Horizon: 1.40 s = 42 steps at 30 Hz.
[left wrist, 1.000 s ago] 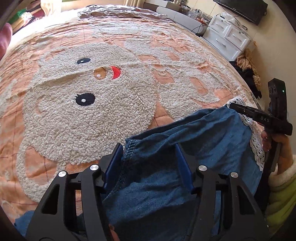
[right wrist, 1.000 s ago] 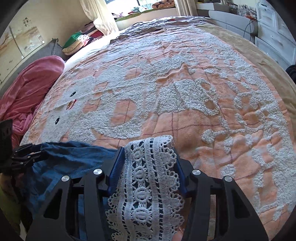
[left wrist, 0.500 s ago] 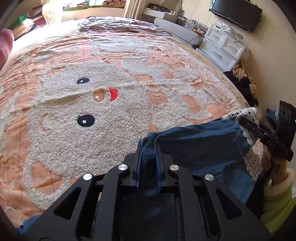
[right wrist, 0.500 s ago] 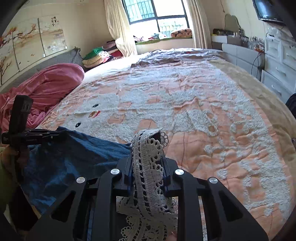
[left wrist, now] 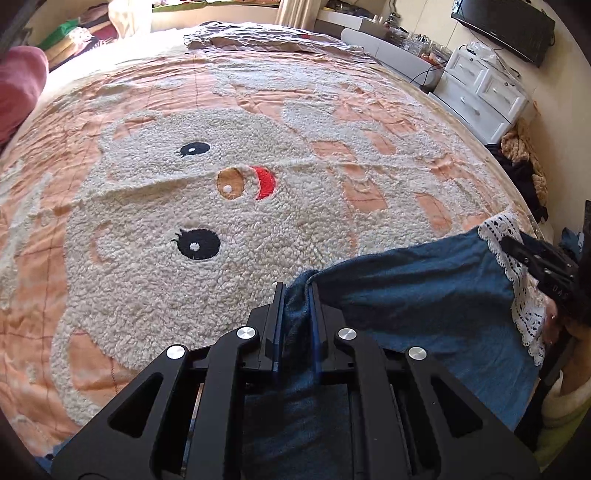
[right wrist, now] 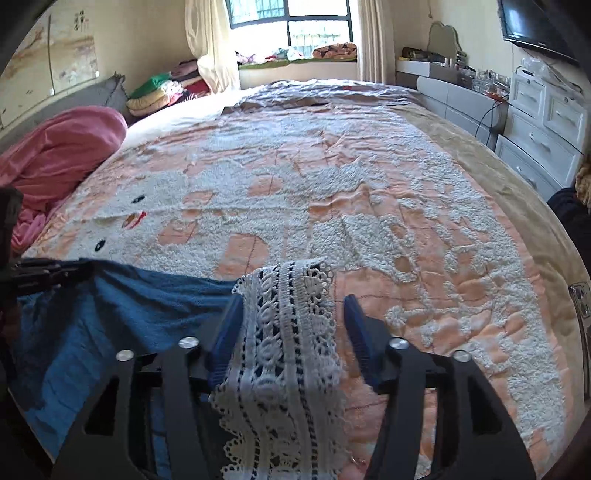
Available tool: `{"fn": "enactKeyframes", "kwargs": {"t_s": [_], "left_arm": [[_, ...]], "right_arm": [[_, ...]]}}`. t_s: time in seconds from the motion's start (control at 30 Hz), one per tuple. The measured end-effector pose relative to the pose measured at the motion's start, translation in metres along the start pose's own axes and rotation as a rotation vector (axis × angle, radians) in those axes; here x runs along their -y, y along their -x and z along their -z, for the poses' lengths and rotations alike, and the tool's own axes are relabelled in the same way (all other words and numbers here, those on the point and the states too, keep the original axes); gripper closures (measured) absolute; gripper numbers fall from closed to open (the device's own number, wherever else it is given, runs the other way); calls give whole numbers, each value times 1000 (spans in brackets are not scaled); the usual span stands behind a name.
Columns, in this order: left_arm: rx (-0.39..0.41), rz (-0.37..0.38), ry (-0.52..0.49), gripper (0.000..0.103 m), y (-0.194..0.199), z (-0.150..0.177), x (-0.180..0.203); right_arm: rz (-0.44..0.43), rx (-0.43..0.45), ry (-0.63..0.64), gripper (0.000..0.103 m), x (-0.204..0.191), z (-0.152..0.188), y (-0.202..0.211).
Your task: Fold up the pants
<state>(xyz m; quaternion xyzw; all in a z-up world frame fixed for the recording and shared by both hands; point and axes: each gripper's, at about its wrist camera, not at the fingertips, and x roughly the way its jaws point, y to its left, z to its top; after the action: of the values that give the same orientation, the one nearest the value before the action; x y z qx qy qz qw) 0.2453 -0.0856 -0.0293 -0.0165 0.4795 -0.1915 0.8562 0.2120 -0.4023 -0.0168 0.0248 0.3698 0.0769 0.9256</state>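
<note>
Barely started: left gripper (left wrist: 295,291) pinches the pants (left wrist: 424,280), right gripper (right wrist: 293,310) is opening around the lace hem (right wrist: 288,332), folding's all left.

Daylight strong, entering through barred window with cream curtains (right wrist: 290,22) far ahead of right gripper; panes blown out white. Glare washes pale sheet strip (left wrist: 122,44) far ahead-left of left gripper. Peach quilted bedspread with fluffy white cartoon face (left wrist: 155,206) evenly lit, texture crisp at centre. Shadow pools under black gripper frames, dimming blue denim pants with white lace hem (right wrist: 122,306). Fisheye bends room edges; black vignette at corners. Slight softness on white drawer cabinet (right wrist: 546,122) far right.
</note>
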Motion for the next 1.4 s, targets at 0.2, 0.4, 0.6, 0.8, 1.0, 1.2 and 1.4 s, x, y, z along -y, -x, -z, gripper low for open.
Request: {"fn": "enactKeyframes", "kwargs": {"t_s": [0.2, 0.4, 0.6, 0.8, 1.0, 1.2, 1.4], "left_arm": [[4, -15, -17, 94, 5, 10, -8], [22, -16, -15, 91, -2, 8, -11], [116, 52, 13, 60, 41, 13, -11], [167, 58, -50, 50, 102, 63, 10], [154, -43, 9, 50, 137, 137, -12], [126, -36, 119, 49, 143, 158, -42], [43, -135, 110, 48, 124, 165, -40]], "right_arm": [[-14, 33, -62, 37, 21, 12, 27], [21, -136, -15, 39, 10, 27, -9], [-73, -35, -124, 37, 23, 34, 41], [-62, -20, -153, 37, 18, 69, 87], [-70, -78, -209, 37, 22, 84, 90], [-103, -123, -195, 52, 6, 89, 85], [-44, -150, -64, 82, -13, 94, 85]]}}
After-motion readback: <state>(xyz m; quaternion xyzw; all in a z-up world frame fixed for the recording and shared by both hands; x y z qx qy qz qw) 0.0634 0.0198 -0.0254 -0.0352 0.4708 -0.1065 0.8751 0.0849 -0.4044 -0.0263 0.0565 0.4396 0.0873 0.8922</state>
